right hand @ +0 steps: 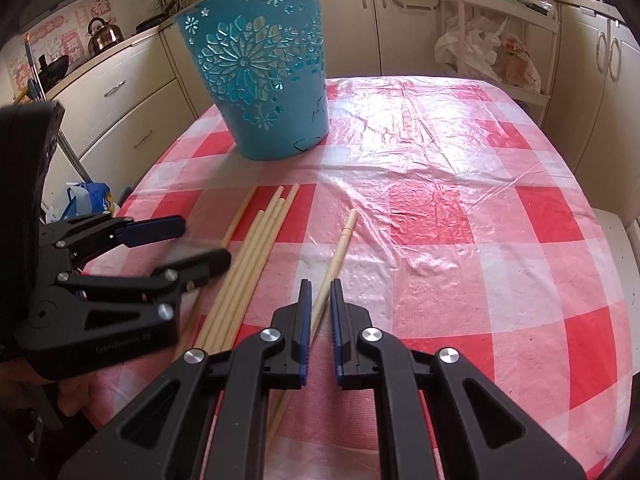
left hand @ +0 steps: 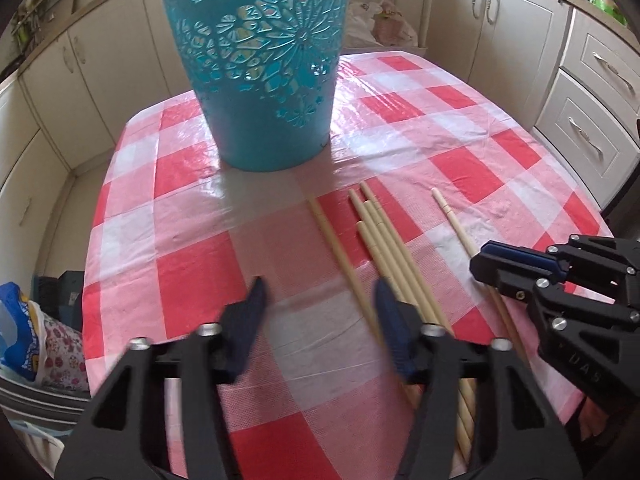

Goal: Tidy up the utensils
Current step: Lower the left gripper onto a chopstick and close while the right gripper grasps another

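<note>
1. The task looks barely begun: every chopstick in view lies flat on the checked surface (right hand: 460, 184), and none can be seen standing in the blue basket (right hand: 260, 80).
2. The blue basket stands upright at the far side of the surface, well apart from the chopsticks. Its rim shows in the right wrist view, but its inside is hidden from both cameras, so whether anything already sits in it cannot be told.
3. A bundle of four chopsticks (left hand: 384, 240) lies side by side in the middle, running from the near edge toward the basket. One stray chopstick (left hand: 336, 248) lies just to their left, and a single chopstick (right hand: 340, 252) lies apart on their right.
4. The left tongs (left hand: 320, 300) hang low over the surface with their jaws apart and nothing between the pads. In the left wrist view the stray chopstick passes just beside the right-hand pad, and the bundle lies beyond it.
5. The right tongs (right hand: 320, 300) are drawn nearly together around the single chopstick, which runs up through the narrow gap. They appear clamped on it, though actual contact with the pads is hard to confirm from this angle.
6. Left to do, by this reading: lift the single chopstick, carry it into the basket, then gather the other five.
</note>
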Demonstrator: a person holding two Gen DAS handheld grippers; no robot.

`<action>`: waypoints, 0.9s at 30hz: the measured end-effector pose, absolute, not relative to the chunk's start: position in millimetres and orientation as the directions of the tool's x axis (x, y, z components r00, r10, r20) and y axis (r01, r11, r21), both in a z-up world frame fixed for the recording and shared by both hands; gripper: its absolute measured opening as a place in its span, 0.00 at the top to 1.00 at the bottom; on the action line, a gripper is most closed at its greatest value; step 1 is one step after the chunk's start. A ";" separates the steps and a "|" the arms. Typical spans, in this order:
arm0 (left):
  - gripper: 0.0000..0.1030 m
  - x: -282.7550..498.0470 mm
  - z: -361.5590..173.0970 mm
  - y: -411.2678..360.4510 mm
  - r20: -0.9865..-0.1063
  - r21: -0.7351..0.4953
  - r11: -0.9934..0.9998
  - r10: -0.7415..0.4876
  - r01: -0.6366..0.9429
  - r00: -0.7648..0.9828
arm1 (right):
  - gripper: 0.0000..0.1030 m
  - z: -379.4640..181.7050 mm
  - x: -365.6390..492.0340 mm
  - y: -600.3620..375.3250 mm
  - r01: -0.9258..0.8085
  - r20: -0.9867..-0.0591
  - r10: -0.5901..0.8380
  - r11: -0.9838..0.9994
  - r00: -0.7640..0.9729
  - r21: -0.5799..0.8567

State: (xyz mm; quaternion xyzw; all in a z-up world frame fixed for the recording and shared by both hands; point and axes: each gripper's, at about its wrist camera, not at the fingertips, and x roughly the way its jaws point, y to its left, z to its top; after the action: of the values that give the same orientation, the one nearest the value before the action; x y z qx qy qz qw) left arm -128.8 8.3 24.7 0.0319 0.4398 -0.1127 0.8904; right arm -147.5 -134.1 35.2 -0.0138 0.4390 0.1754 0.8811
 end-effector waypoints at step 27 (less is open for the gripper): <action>0.56 -100.3 28.2 17.9 -0.836 -0.025 0.955 -0.183 0.296 0.517 | 0.90 35.1 -137.0 -149.8 -0.269 -0.770 0.327 0.940 0.548 0.207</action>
State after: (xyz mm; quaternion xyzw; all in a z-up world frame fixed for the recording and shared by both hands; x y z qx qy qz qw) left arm -100.3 17.9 28.2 0.0602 0.4716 -0.1378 0.8689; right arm -137.0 -149.8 35.1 0.0322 0.4443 0.1695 0.8791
